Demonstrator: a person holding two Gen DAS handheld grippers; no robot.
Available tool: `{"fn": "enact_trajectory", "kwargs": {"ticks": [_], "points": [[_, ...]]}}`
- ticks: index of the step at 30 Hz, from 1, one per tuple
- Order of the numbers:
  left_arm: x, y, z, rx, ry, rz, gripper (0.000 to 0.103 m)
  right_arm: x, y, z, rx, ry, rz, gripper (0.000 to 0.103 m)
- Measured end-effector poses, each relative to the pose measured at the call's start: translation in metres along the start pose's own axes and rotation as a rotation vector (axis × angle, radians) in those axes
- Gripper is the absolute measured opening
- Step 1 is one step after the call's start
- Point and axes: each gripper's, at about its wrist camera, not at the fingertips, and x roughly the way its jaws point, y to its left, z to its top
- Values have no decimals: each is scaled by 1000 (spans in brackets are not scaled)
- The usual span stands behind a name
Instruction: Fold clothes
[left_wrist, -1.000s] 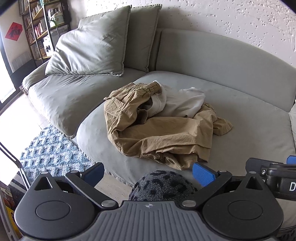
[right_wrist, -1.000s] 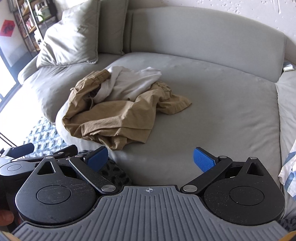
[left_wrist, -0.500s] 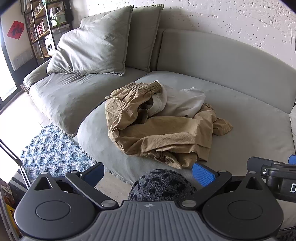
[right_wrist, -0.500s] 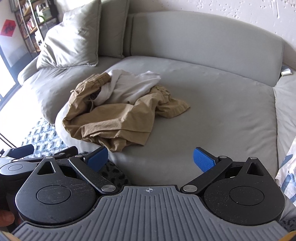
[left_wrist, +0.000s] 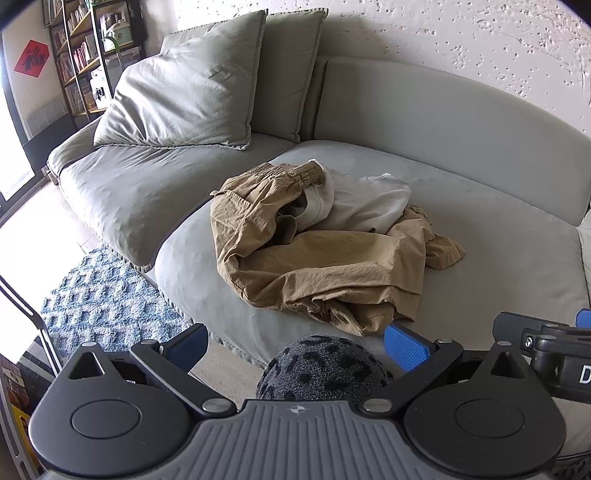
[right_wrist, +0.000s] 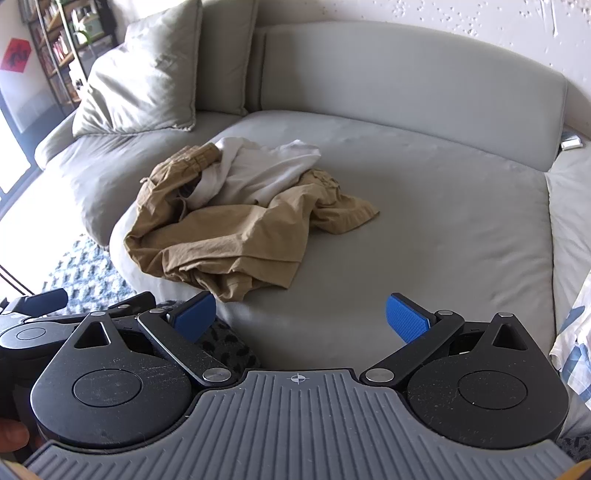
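Crumpled tan trousers (left_wrist: 325, 258) (right_wrist: 229, 236) lie heaped on the round grey sofa seat (left_wrist: 498, 251) (right_wrist: 443, 221), tangled with a white garment (left_wrist: 369, 203) (right_wrist: 266, 173) at the far side of the heap. My left gripper (left_wrist: 295, 347) hangs open in front of the seat's near edge, short of the pile, nothing between its blue pads. My right gripper (right_wrist: 301, 319) is open too, over the seat's front edge, to the right of the pile and empty. The left gripper's body (right_wrist: 37, 321) shows at the right wrist view's lower left.
Two large grey cushions (left_wrist: 192, 88) (right_wrist: 147, 77) lean on the sofa's left section. A blue patterned rug (left_wrist: 103, 306) covers the floor at left. A dark spotted fuzzy thing (left_wrist: 325, 369) sits below the left gripper. A bookshelf (left_wrist: 85, 48) stands far left. Striped cloth (right_wrist: 576, 339) hangs at right.
Both views have crept slightly closer to the sofa; the pile sits a little lower in the right wrist view. The clothes have not moved, and both grippers stay open.
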Motion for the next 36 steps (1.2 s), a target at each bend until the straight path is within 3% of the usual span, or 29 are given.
{"fn": "enact_trajectory", "kwargs": {"ticks": [36], "points": [[1,-3,1,4,7,-10,102,1,-2,1,5,8,-4,101]]}}
